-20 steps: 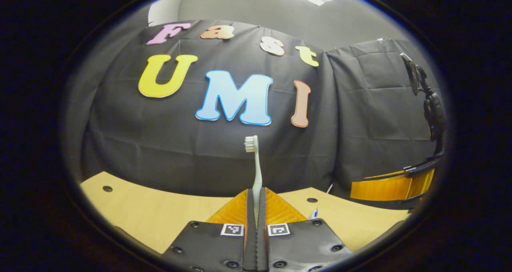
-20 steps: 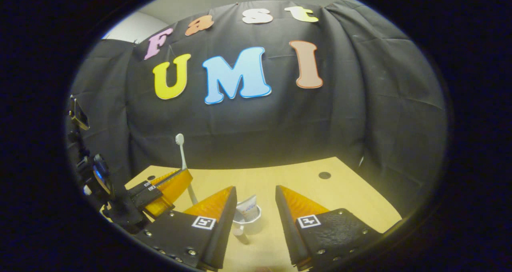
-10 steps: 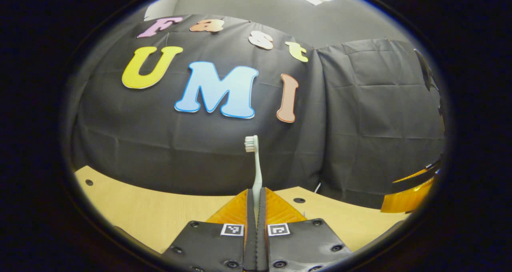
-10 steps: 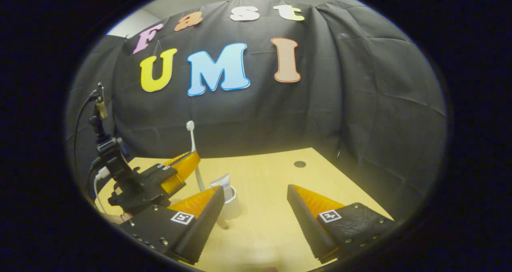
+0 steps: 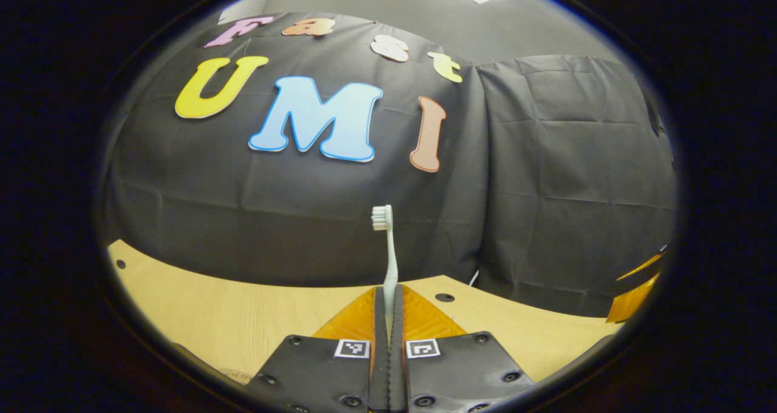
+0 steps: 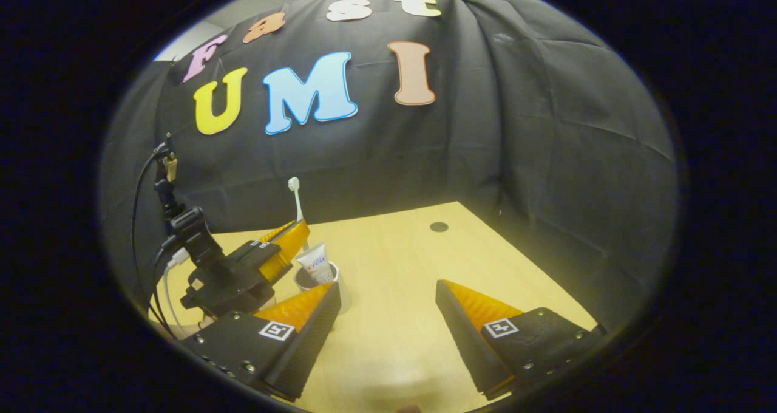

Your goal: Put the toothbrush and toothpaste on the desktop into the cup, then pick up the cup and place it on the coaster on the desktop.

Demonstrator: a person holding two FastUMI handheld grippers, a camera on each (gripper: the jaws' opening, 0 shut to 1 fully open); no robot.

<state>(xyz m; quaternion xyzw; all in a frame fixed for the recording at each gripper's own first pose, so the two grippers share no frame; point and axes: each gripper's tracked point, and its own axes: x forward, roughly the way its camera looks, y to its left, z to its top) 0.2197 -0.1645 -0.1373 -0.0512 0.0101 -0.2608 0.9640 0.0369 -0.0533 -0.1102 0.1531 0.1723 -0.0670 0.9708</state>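
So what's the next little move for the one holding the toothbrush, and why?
Probably lower it into the cup. The left gripper is clamped on the toothbrush, holding it upright, bristles up, right by the cup, where the toothpaste already stands. The right gripper waits open nearby.

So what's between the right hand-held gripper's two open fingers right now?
Bare desktop, as the right gripper view shows. The cup holding the toothpaste stands beyond the right hand-held gripper's left finger, not between them.

toothbrush (image 5: pixel 388 261): pale, upright, bristles at 12 o'clock, handle clamped in left gripper (image 5: pixel 388 316) jaws | toothpaste (image 6: pixel 315 265): white tube standing in cup | cup (image 6: pixel 337 285): on table, beside toothbrush
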